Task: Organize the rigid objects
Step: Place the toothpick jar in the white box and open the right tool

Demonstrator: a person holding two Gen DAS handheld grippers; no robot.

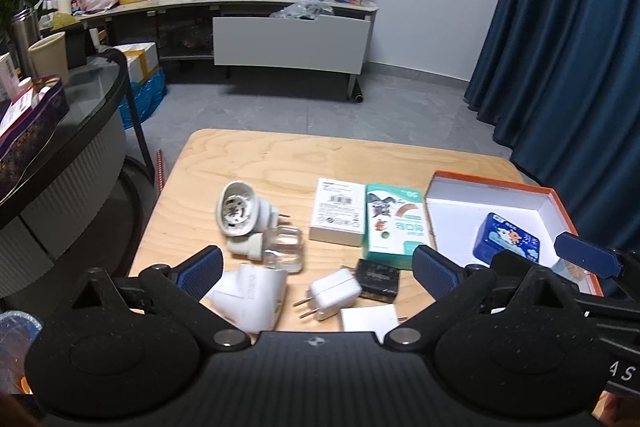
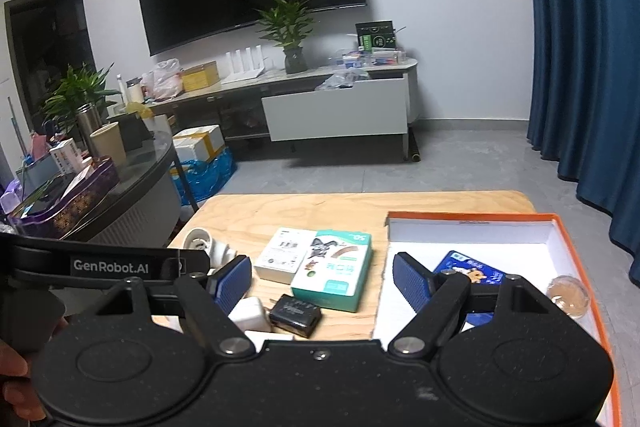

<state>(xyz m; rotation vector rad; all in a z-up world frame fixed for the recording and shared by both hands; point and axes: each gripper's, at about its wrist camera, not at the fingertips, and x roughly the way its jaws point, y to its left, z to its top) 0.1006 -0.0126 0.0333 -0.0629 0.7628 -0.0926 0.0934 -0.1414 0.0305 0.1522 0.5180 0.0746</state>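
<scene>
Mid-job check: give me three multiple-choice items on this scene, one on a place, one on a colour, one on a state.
1. Where is the blue tin?
A. in the orange box
B. on the green box
C. on the floor

2. What colour is the charger beside the white plug?
A. red
B. black
C. yellow

3. How does the right gripper stand?
A. shut on the tin
B. shut on nothing
C. open, empty

Key: 1 A, the tin lies inside the box walls; 2 B, its casing is black; 3 C, its pads stand wide apart, holding nothing.
</scene>
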